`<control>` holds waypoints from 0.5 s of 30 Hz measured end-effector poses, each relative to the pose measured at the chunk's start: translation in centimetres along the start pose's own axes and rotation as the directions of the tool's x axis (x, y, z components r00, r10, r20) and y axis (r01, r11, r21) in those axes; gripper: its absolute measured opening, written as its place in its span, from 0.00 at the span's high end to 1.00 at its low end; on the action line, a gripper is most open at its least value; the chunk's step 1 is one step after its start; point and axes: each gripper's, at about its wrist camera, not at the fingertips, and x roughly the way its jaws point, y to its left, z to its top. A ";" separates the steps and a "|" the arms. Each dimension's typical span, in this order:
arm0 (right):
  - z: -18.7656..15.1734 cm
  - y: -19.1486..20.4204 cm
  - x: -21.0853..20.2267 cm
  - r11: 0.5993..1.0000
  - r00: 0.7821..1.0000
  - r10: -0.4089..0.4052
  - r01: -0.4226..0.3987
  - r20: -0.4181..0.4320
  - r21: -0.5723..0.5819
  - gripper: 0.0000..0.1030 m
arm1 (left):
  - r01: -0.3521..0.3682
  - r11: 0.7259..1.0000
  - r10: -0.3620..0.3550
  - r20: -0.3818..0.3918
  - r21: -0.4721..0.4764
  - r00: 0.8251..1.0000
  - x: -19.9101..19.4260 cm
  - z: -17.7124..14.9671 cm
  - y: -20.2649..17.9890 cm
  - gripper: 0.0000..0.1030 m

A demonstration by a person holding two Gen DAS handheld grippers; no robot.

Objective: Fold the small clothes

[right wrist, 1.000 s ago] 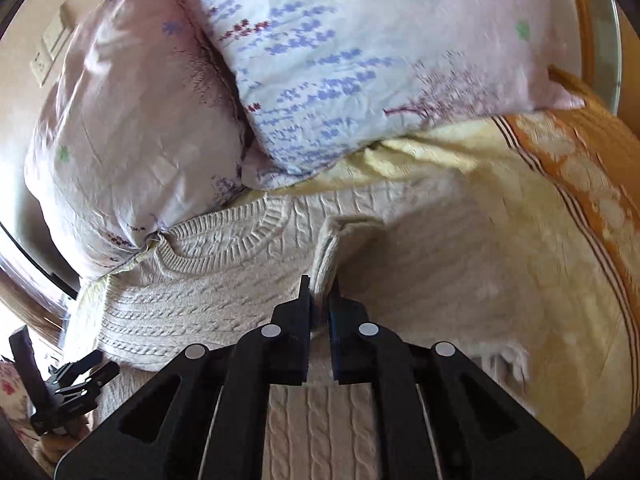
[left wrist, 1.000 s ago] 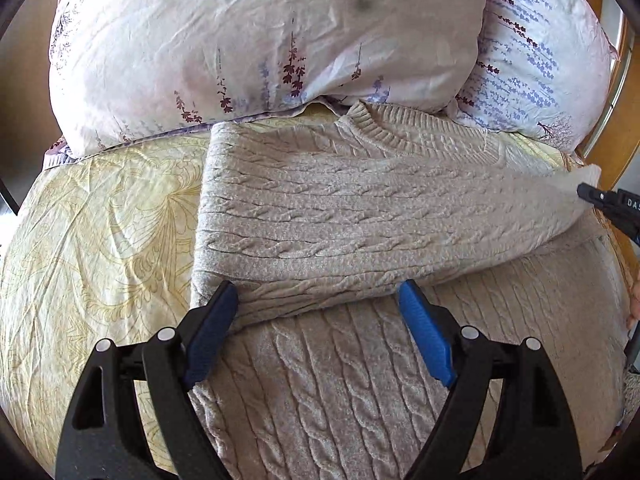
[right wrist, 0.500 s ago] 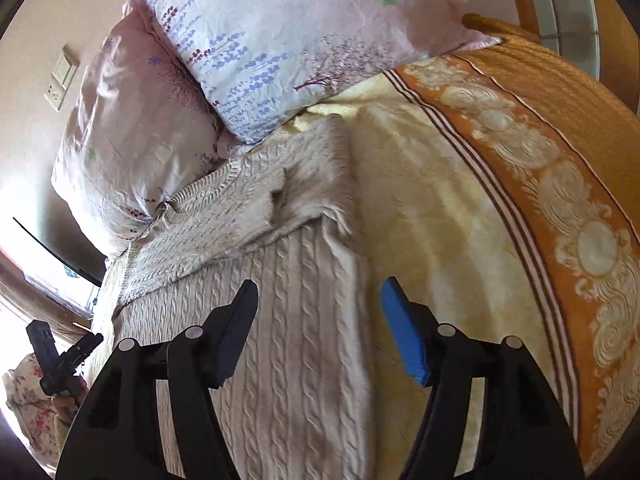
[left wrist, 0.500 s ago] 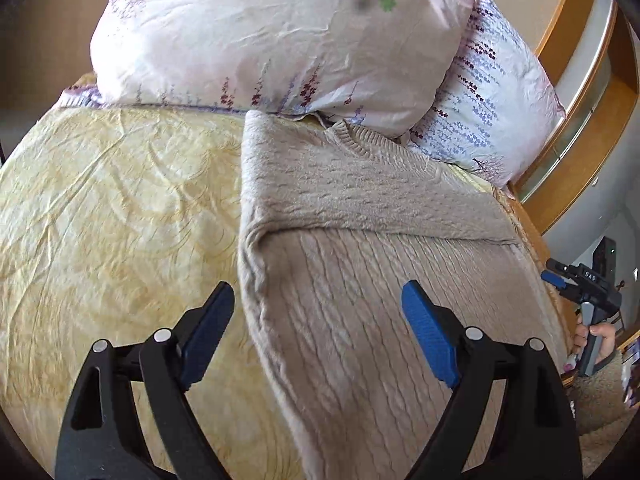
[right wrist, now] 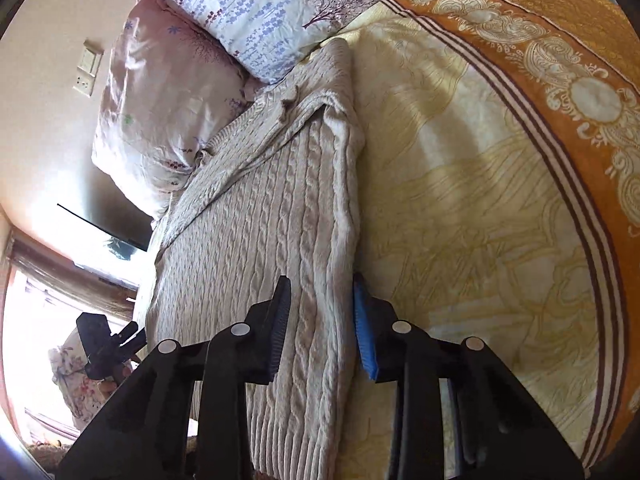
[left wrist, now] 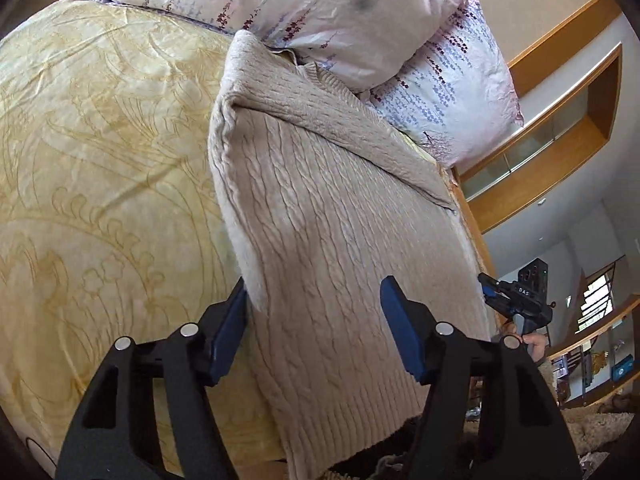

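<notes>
A second ago the right gripper (right wrist: 322, 324) pinched a sleeve; now both sleeves lie folded across the sweater (left wrist: 332, 240) on the bed (left wrist: 100, 200). Both grippers sit at the hem, at six o'clock. The left gripper (left wrist: 314, 320) and the right have been closing, jaws part open, each straddling a side edge, nothing clamped yet.

You are looking at a bed spread with a yellow patterned bedspread (left wrist: 100, 168), two floral pillows (left wrist: 320, 12) lying at its head. Daylight is pouring through a window (right wrist: 36, 292), and wall switches (right wrist: 87, 74) are sitting on the beige wall.
</notes>
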 end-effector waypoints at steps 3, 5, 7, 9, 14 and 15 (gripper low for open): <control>-1.5 -0.2 -0.1 0.997 0.996 0.079 -0.079 -0.031 0.018 0.72 | 0.076 0.996 -0.077 -0.016 -0.037 0.997 -0.2 -1.6 0.0 0.51; -2.5 -0.1 -0.3 0.993 0.993 0.116 -0.115 -0.039 0.013 0.78 | 0.108 0.993 -0.109 -0.021 -0.045 0.994 -0.4 -2.5 -0.3 0.57; -3.6 0.2 -0.4 0.989 0.987 0.149 -0.150 -0.057 -0.006 0.79 | 0.160 0.985 -0.162 -0.032 -0.068 0.986 -0.5 -3.3 -0.4 0.59; -4.5 0.9 -0.5 0.987 0.986 0.147 -0.151 -0.075 -0.051 0.82 | 0.178 0.981 -0.181 -0.038 -0.075 0.983 -0.5 -3.9 -0.7 0.62; -4.7 2.1 -0.6 0.986 0.992 0.113 -0.120 -0.062 -0.116 0.84 | 0.166 0.983 -0.171 -0.056 -0.084 0.984 -0.1 -3.7 -0.7 0.71; -4.7 2.2 -0.6 0.986 0.993 0.104 -0.111 -0.058 -0.127 0.84 | 0.155 0.985 -0.160 -0.064 -0.083 0.985 0.1 -3.7 -0.7 0.73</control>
